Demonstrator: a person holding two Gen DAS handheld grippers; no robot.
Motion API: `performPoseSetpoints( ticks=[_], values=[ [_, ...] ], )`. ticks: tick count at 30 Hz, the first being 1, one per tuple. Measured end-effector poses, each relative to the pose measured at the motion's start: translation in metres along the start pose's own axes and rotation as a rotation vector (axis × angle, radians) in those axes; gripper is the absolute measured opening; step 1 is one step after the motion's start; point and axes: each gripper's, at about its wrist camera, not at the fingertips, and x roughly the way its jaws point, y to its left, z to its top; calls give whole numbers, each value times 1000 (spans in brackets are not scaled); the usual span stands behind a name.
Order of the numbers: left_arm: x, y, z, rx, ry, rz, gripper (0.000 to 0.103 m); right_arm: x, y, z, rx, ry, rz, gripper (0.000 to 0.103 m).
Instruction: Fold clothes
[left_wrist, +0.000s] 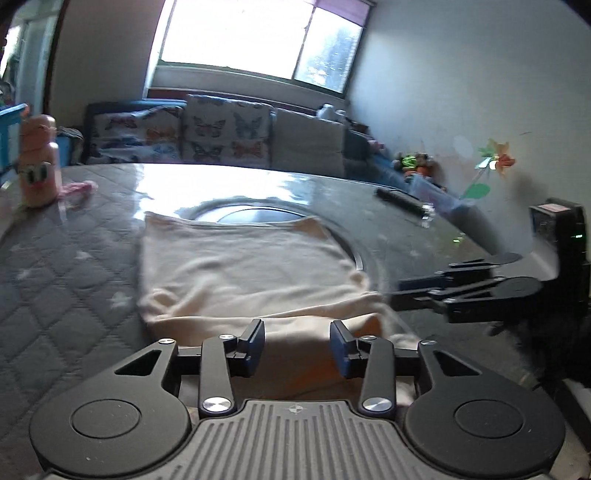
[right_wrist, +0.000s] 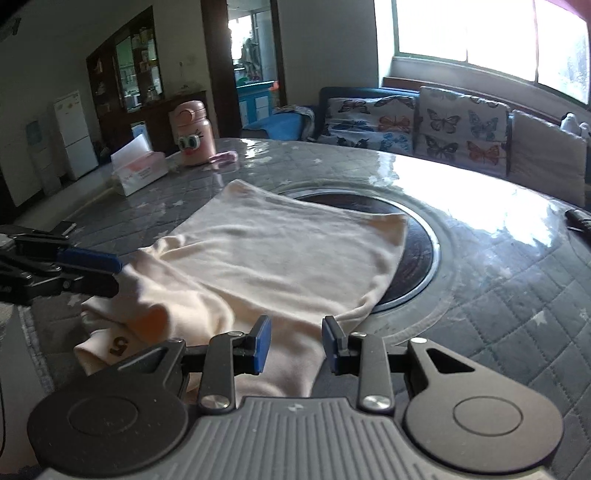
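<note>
A cream garment (left_wrist: 251, 269) lies spread on the round table, its far edge over the dark centre disc; in the right wrist view (right_wrist: 273, 254) its near part is bunched, with a "5" print. My left gripper (left_wrist: 297, 341) is open over the garment's near hem, nothing between its jaws. My right gripper (right_wrist: 296, 341) is open above the garment's near right edge. The right gripper also shows in the left wrist view (left_wrist: 424, 290) at the garment's right corner. The left gripper shows in the right wrist view (right_wrist: 114, 273) at the left edge.
The table has a grey quilted cover (left_wrist: 62, 280) and a dark centre disc (right_wrist: 417, 254). A pink bottle (right_wrist: 192, 133), a tissue box (right_wrist: 138, 171) and a pink item (right_wrist: 223, 158) stand at the far left. A dark remote (left_wrist: 400, 201) lies far right. A sofa (right_wrist: 421, 125) is behind.
</note>
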Motion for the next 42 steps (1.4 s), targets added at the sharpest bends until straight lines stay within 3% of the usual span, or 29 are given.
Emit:
performPoseSetpoints(
  ticks=[8,10,13,17,20,21,22,25,30,33,38,42],
  values=[
    [-21,22,-32,31,32,122,44,-12,37,-9,-87,28,121,33],
    [-25,24,-39,42,41,141,44,-12,47,-11,-110,33,144,40],
    [-27,24,-47,63,48,157,45,-5,59,-12,-134,50,171,40],
    [-22,21,-51,109,46,174,45,10,71,-15,-176,86,153,36],
    [-19,20,-53,129,47,181,44,14,77,-15,-235,98,110,23],
    [-19,21,-53,130,47,181,39,12,79,-14,-260,93,96,16],
    [-19,21,-54,132,46,181,26,11,82,-14,-284,88,81,12],
    [-19,23,-55,137,46,182,11,3,86,-10,-378,55,11,5],
    [-19,25,-56,145,45,184,6,-15,92,-5,-550,-50,-133,4],
    [-20,28,-57,146,50,187,6,-21,95,-13,-642,-74,-177,4],
    [-20,33,-59,138,64,197,6,-16,95,-36,-646,37,-97,12],
    [-22,34,-58,141,71,193,6,-20,81,-33,-519,75,-15,16]
  ],
)
